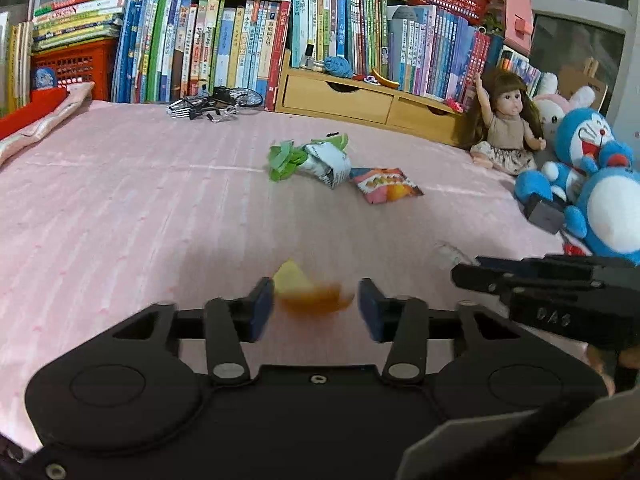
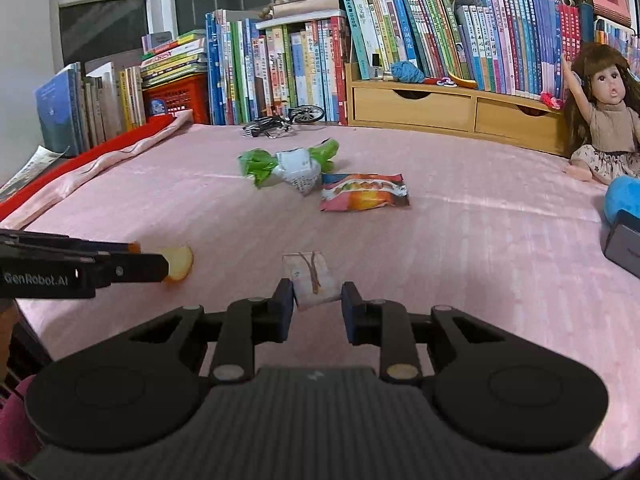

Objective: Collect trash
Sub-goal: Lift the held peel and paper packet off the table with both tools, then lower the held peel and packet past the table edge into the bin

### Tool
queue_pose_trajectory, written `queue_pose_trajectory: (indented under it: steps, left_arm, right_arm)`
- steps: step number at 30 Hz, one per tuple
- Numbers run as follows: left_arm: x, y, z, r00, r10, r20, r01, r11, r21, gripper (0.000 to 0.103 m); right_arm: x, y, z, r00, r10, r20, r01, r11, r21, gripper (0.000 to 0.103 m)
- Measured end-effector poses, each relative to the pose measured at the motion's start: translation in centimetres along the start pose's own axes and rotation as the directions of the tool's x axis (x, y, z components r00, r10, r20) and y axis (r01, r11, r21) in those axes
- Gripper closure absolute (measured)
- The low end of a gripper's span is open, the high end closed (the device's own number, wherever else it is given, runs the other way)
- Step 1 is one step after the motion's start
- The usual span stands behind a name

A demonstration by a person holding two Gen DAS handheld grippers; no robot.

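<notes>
A yellow-orange fruit peel (image 1: 310, 296) lies on the pink bed cover (image 1: 120, 208) between the fingers of my left gripper (image 1: 316, 308). That gripper is open, with a small gap at the right pad. From the right wrist view the peel (image 2: 180, 264) sits at the left gripper's (image 2: 160, 260) tips. My right gripper (image 2: 316, 306) is narrowed onto the near end of a small white wrapper (image 2: 310, 280), with both pads against its sides. Farther out lie a green-and-white wrapper (image 2: 288, 164) and a colourful snack bag (image 2: 364, 192).
A doll (image 1: 504, 128) and blue plush toys (image 1: 592, 184) crowd the right side, with a grey box (image 2: 624, 240) in front of them. Books (image 2: 304, 68), a wooden drawer unit (image 2: 448, 108) and a toy bicycle (image 2: 280, 122) line the back. A pink-and-red fabric roll (image 2: 96, 168) edges the left.
</notes>
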State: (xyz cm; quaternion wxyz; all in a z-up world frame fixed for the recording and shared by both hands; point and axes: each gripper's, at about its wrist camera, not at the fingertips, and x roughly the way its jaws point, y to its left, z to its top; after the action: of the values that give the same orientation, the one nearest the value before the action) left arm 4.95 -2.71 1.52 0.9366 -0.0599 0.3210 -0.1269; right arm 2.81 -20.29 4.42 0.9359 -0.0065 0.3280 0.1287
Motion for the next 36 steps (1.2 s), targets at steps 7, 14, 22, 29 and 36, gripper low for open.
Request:
queue_pose_trajectory:
  steps: [7,14,22,29,36]
  left_arm:
    - [0.7,-0.5,-1.1,0.998,0.054,0.014,-0.054,0.998,0.025,0.027]
    - [2.1,-1.1,-1.6,0.994,0.103,0.027,-0.104,0.994,0.039,0.064]
    - [0.6,-1.1,-2.1,0.995,0.089,0.047,-0.091,0.994,0.059,0.066]
    - [-2.9,-0.8,-3.0,0.996,0.067,0.060,-0.069,0.997,0.043,0.066]
    - [-7.7,-0.8,-5.2,0.995,0.059,0.080,-0.063,0.997,0.040,0.066]
  right_arm:
    - [0.0,0.6,-0.5,0.999,-0.039,0.009,0.039,0.999,-0.018,0.065]
    - [0.9,0.4,-0.3,0.998,-0.058,0.031,0.057,0.998,0.007,0.034]
    - [1.3,1.6,-1.3,0.999,-0.032,-0.011,0.032,0.999,-0.013,0.071]
    - [-1.4,3.4,-2.2,1.000,0.014,0.017,-0.014,1.000,-0.016,0.070]
    - [-5.0,5.6,-4.2,0.996,0.077,0.047,-0.077,0.997,0.003,0.071]
